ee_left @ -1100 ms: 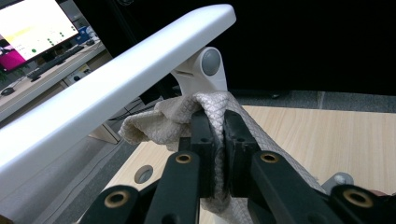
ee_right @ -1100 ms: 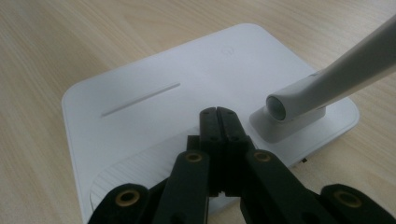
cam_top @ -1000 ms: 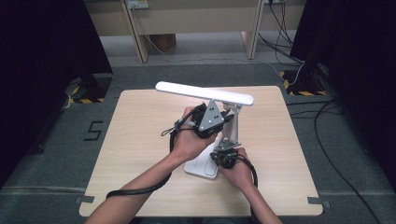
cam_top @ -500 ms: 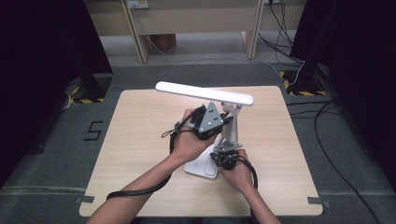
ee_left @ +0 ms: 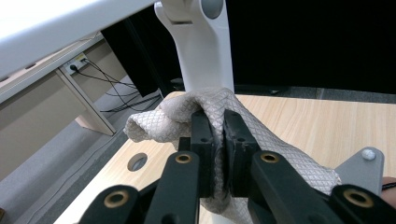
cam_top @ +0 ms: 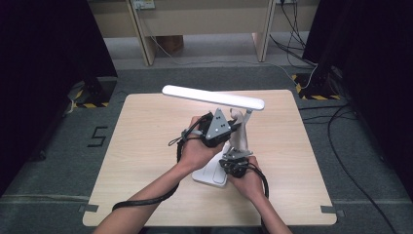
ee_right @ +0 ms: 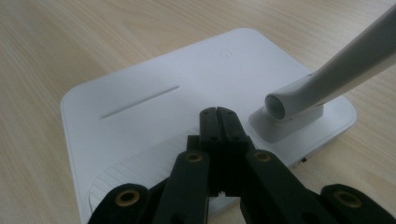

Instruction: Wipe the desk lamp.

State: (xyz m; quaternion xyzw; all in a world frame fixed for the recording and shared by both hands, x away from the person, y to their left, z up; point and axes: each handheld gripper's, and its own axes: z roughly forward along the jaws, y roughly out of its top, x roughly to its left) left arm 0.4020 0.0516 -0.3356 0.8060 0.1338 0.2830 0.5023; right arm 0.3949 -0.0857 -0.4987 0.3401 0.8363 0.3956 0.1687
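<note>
A light wooden table [cam_top: 146, 146] stands on grey carpet floor [cam_top: 58, 165]. Behind it is a pale wooden desk frame [cam_top: 141, 34], black cables [cam_top: 297, 24] and yellow-black hazard tape [cam_top: 83, 97]. Both sides are dark.

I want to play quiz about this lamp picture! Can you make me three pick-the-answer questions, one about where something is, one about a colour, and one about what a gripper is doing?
1. Where do the right gripper's shut black jaws rest?
A. on the flat white lamp base
B. on the lamp's long head
C. on the floor

2. What colour is the quilted cloth?
A. red
B. pale beige-grey
C. dark blue

3. What is the left gripper doing?
A. standing wide open
B. shut on the cloth
C. shut on a cable

Answers: 1 A, the right gripper view shows the jaw tips on the base; 2 B, the cloth looks pale beige-grey; 3 B, its jaws pinch the cloth beside the white lamp stem.
</note>
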